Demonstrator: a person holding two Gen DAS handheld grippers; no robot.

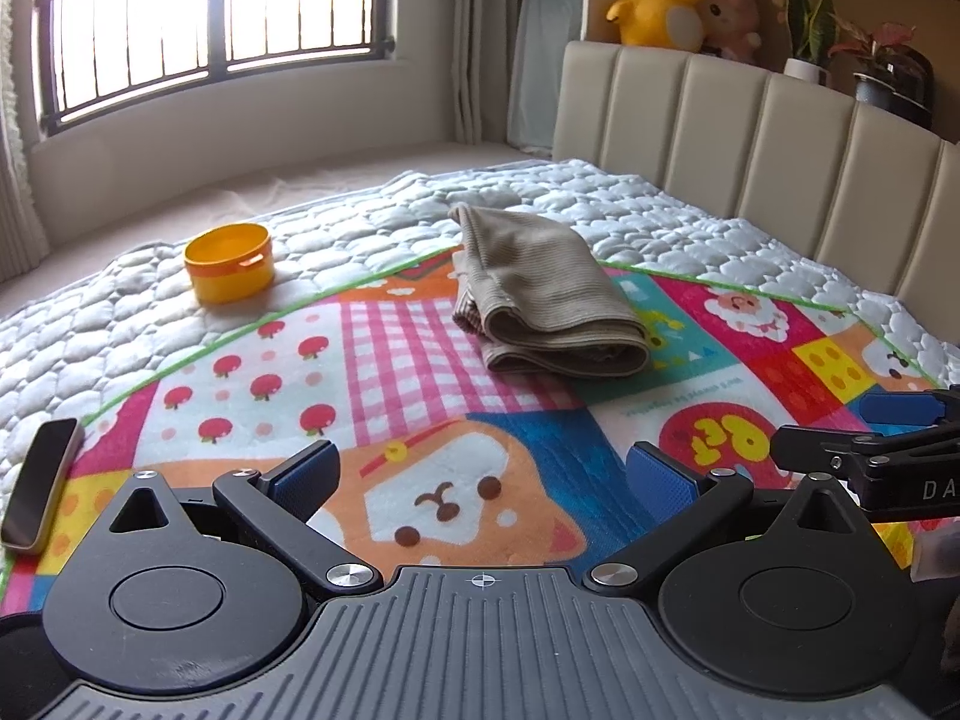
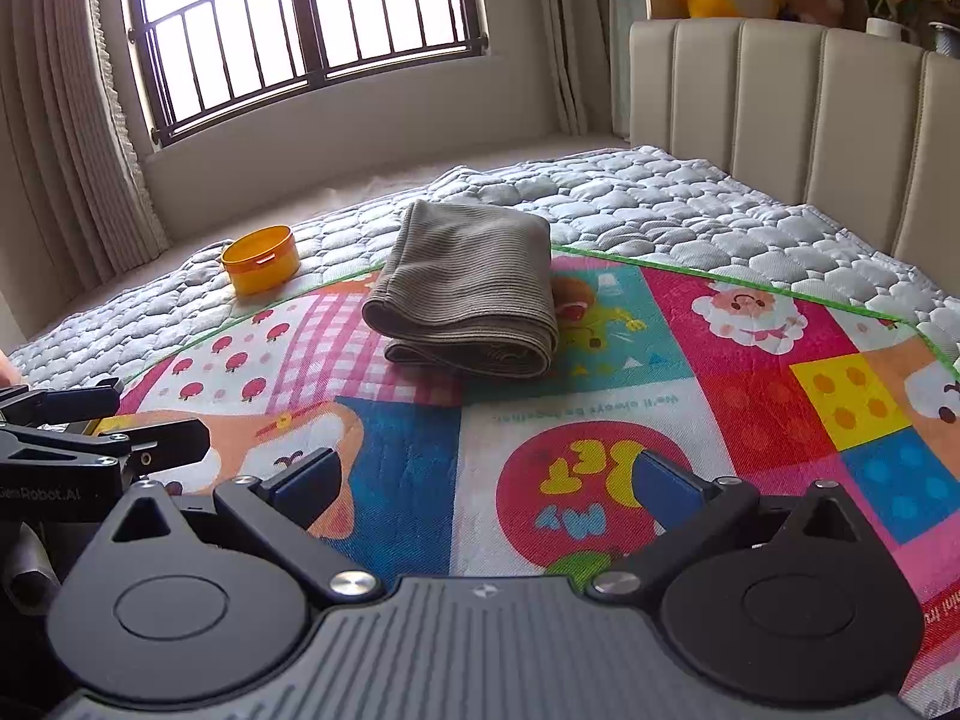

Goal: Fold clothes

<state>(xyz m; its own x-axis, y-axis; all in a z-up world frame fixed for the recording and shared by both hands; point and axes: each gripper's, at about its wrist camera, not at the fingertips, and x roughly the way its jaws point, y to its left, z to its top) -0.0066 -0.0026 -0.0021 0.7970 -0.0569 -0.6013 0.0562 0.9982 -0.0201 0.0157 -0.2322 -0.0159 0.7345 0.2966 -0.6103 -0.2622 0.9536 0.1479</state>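
garment (image 2: 465, 288) folded | long axis toward window | rolled edge nearest

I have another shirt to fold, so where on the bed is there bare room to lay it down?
Free: the colourful mat between the folded brown garment and both open grippers, plus its right side. Crowded: around the garment, the orange tub and the phone.

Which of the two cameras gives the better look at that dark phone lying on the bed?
The left wrist view: the flat dark phone lies in plain sight at the colourful patchwork mat's left edge. In the right wrist view it cannot be seen; the left hand-held gripper's black body fills that corner.
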